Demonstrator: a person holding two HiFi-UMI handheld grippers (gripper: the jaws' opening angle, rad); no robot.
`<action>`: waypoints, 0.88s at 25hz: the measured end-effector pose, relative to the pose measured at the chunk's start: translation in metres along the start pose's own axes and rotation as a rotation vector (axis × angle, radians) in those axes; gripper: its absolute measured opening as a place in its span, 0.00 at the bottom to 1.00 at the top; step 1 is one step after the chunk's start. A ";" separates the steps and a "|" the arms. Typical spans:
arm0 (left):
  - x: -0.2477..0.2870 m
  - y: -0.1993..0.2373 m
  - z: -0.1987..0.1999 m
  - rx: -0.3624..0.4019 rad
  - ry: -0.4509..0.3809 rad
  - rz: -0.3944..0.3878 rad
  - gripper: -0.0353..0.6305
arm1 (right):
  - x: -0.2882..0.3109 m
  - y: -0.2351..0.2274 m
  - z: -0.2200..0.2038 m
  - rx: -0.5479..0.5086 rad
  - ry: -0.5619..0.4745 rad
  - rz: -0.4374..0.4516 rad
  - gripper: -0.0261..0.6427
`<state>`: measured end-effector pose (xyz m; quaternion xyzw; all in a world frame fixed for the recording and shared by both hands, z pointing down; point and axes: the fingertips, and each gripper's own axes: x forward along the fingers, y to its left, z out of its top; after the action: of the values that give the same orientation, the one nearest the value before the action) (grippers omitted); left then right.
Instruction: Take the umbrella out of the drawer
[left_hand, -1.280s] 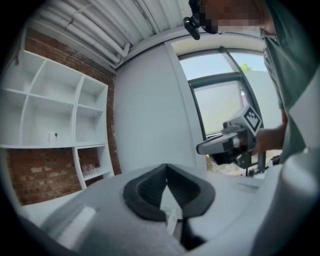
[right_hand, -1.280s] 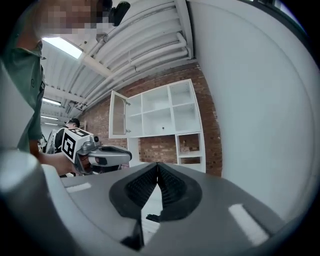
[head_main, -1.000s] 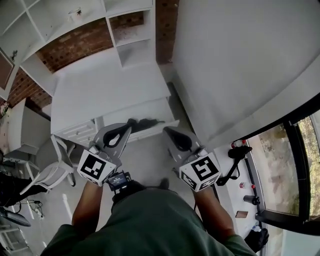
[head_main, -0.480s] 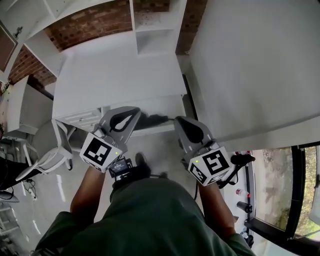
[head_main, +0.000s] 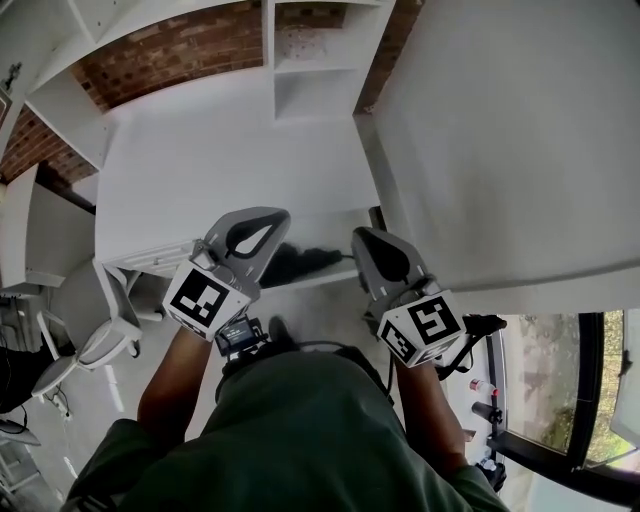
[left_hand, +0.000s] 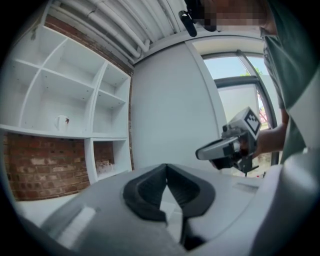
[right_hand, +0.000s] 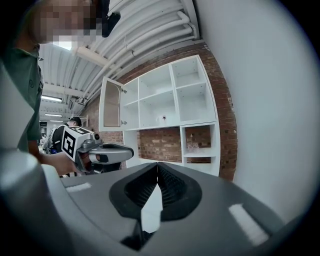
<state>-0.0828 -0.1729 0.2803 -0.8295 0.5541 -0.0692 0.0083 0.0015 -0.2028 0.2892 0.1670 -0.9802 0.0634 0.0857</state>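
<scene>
At the open drawer (head_main: 320, 279), left gripper (head_main: 264, 218) and right gripper (head_main: 366, 240), both pressed together and empty, have drawn nearer the umbrella (head_main: 300, 262); grasping remains

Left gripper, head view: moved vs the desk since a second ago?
Yes. The left gripper has gone forward toward the desk: its tip, earlier over the open drawer, now overlaps the desk's front edge.

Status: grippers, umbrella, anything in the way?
Left gripper and right gripper shut, empty. Umbrella in open drawer, untouched. Nothing seen blocking it.
</scene>
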 end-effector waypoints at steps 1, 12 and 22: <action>0.000 0.007 -0.002 0.000 -0.003 -0.003 0.06 | 0.008 0.001 -0.001 0.006 0.005 -0.002 0.05; -0.017 0.069 -0.035 -0.037 0.033 0.066 0.06 | 0.081 0.008 -0.014 0.014 0.085 0.081 0.05; -0.010 0.100 -0.076 -0.091 0.139 0.154 0.06 | 0.142 0.000 -0.042 0.024 0.162 0.246 0.07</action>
<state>-0.1878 -0.1978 0.3456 -0.7771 0.6182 -0.1008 -0.0625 -0.1244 -0.2417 0.3571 0.0408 -0.9823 0.0983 0.1542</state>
